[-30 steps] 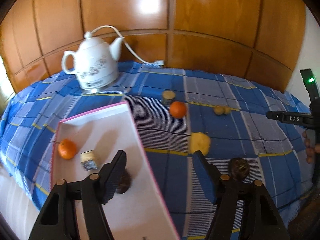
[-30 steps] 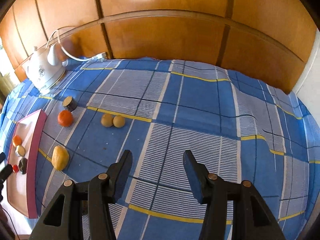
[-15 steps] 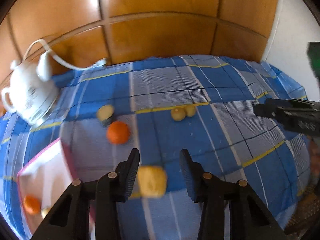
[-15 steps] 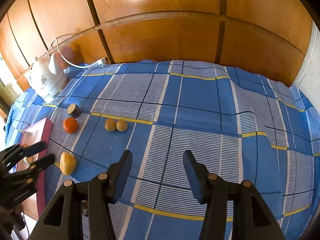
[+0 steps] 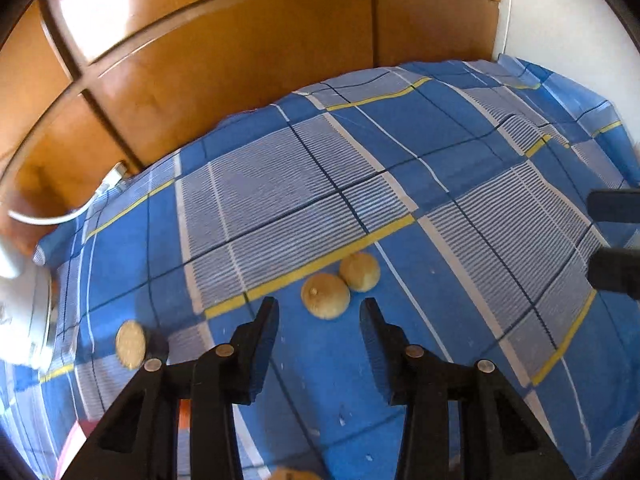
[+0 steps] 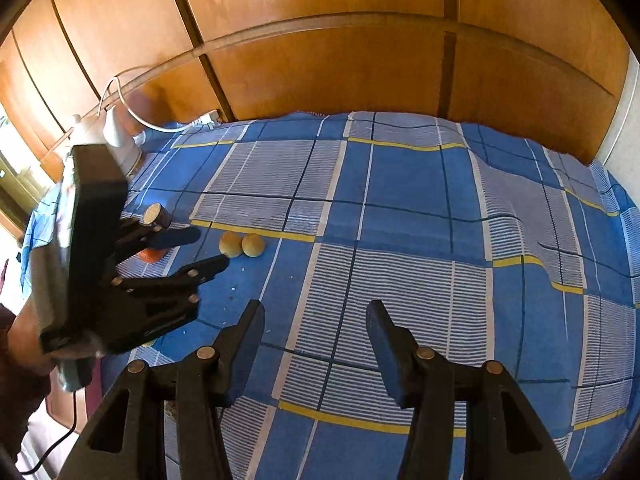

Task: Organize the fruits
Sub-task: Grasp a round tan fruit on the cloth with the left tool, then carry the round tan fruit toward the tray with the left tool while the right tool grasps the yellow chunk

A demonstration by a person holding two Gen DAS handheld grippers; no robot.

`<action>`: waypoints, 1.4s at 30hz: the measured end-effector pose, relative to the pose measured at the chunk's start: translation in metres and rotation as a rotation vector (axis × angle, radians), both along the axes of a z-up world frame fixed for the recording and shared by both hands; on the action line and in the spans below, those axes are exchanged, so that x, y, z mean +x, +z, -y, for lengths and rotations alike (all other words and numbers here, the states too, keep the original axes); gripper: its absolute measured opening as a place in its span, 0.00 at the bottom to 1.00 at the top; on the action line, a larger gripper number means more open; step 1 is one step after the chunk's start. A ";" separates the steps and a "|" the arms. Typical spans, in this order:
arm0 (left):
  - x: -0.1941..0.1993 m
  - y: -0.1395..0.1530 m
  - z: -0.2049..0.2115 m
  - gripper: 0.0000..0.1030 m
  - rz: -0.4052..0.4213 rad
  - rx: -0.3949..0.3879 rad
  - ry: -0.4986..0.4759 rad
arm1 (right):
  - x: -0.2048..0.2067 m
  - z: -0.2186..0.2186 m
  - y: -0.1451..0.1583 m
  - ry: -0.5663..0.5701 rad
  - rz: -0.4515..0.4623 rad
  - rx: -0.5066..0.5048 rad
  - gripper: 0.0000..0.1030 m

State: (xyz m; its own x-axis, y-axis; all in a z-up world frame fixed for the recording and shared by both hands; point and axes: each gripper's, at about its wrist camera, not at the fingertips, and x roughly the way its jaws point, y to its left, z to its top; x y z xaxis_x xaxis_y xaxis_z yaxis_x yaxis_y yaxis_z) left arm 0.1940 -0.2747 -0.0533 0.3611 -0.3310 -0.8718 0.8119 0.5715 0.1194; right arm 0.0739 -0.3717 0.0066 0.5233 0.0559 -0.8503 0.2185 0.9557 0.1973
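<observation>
Two small tan round fruits (image 5: 325, 295) (image 5: 359, 271) lie touching on the blue checked cloth, just beyond my open, empty left gripper (image 5: 319, 307). They also show in the right wrist view (image 6: 230, 244) (image 6: 253, 245). A cut brown fruit (image 5: 130, 344) lies to the left. An orange (image 6: 151, 255) is mostly hidden behind the left gripper (image 6: 208, 248) in the right wrist view. My right gripper (image 6: 316, 312) is open and empty above the cloth, right of the fruits.
A white kettle (image 5: 20, 316) with a white cable (image 6: 156, 125) stands at the far left. A pink tray corner (image 5: 74, 436) shows at the bottom left. Wooden wall panels (image 6: 360, 60) run behind the bed.
My left gripper has swung right and forward, from over the tray past the yellow fruit, to just short of the two tan fruits. My right gripper has hardly moved.
</observation>
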 end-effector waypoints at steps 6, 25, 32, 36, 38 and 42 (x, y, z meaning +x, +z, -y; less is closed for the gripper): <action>0.009 -0.008 0.012 0.42 -0.031 0.009 -0.052 | 0.000 0.001 -0.001 -0.003 -0.007 0.010 0.52; -0.033 0.045 -0.076 0.27 -0.063 -0.222 0.197 | 0.005 -0.007 -0.014 0.040 -0.070 -0.034 0.52; -0.065 0.064 -0.154 0.27 -0.015 -0.290 0.355 | 0.011 -0.029 -0.042 0.139 -0.171 -0.100 0.52; -0.087 0.059 -0.191 0.27 -0.007 -0.306 0.427 | 0.013 -0.036 -0.055 0.166 -0.209 -0.130 0.52; -0.097 0.056 -0.209 0.27 -0.019 -0.324 0.466 | 0.013 -0.036 -0.061 0.166 -0.233 -0.140 0.52; -0.113 0.046 -0.238 0.27 -0.031 -0.344 0.530 | 0.014 -0.034 -0.076 0.160 -0.277 -0.148 0.52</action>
